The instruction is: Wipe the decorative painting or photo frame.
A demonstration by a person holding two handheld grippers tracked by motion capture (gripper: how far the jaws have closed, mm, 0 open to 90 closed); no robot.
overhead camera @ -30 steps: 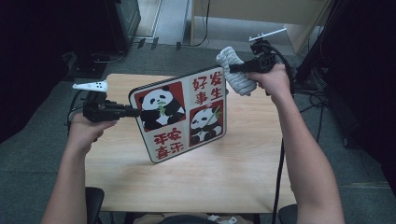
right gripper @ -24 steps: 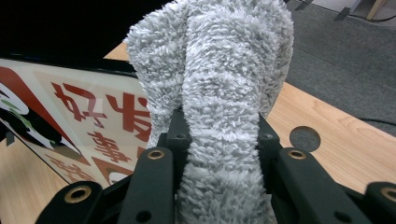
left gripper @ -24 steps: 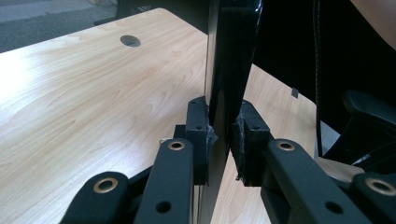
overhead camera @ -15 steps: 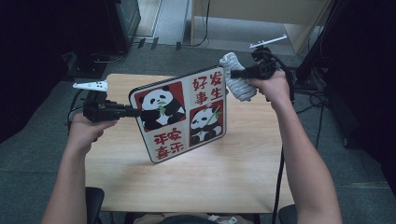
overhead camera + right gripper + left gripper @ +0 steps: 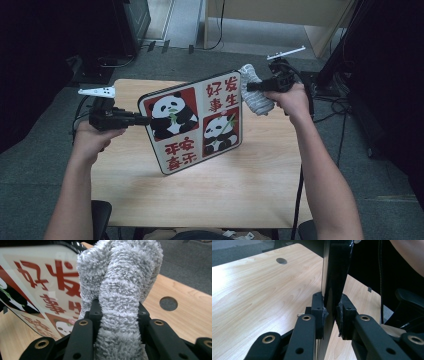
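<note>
- I am at a light wooden table (image 5: 235,190), my forearms coming in from the near side, a pair of tongs in each hand.
- Around the table is grey carpeted floor (image 5: 45,170); dark cabinets stand at the far left, a pale wooden unit at the far side, and cables lie on the floor to the right.
- The table has a round cable hole (image 5: 168,303) near its far right corner, and another hole (image 5: 281,260) shows in the left gripper view.
- A dark chair (image 5: 412,302) sits past the table edge in the left gripper view.
- My left tongs (image 5: 145,119) are clamped shut on the left edge of a tray (image 5: 196,120), one jaw on each face.
- The tray is a rounded rectangle printed with two pandas and red characters.
- It stands over the middle of the table, tilted on edge with the printed face towards me; whether its lowest corner touches the tabletop I cannot tell.
- Its long axis runs from the near left up towards the far right.
- In the left gripper view I see the tray edge-on, a thin dark sheet (image 5: 334,277) rising between the jaws and hiding what lies behind it.
- My right tongs (image 5: 249,86) are closed on a bunched grey fluffy cloth (image 5: 256,95).
- The cloth is at the tray's upper right corner, against the printed face.
- In the right gripper view the cloth (image 5: 120,290) bulges up between the jaws and blocks much of the tray (image 5: 42,287) behind it.
</note>
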